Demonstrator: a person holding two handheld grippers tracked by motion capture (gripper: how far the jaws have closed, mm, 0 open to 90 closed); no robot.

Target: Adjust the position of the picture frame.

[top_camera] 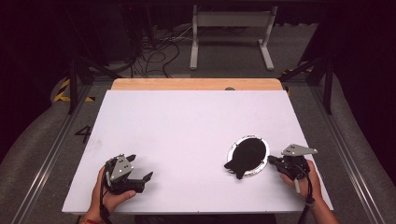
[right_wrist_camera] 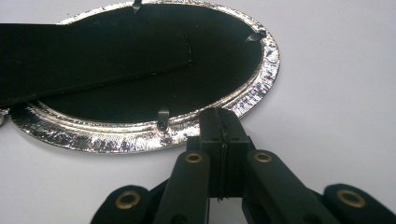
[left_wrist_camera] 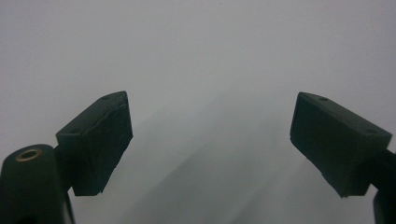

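White table point(top_camera: 187, 126) carries a silver-rimmed black frame point(top_camera: 248, 155); right gripper point(top_camera: 272, 160) clenched at its rim, left gripper point(top_camera: 140, 169) released.

A white table point(top_camera: 187, 135) carries an oval silver-rimmed frame point(top_camera: 248, 155), black-backed, near its right front.

A white table point(top_camera: 187, 135) fills the middle, with a wooden strip point(top_camera: 196, 84) along its far edge. A round silver-rimmed frame point(top_camera: 248, 156) with a black back lies at the right. The right gripper point(top_camera: 271, 160) reaches its near right rim, jaws together. The left gripper point(top_camera: 140, 168) rests well apart at the near left, jaws spread, nothing between them.
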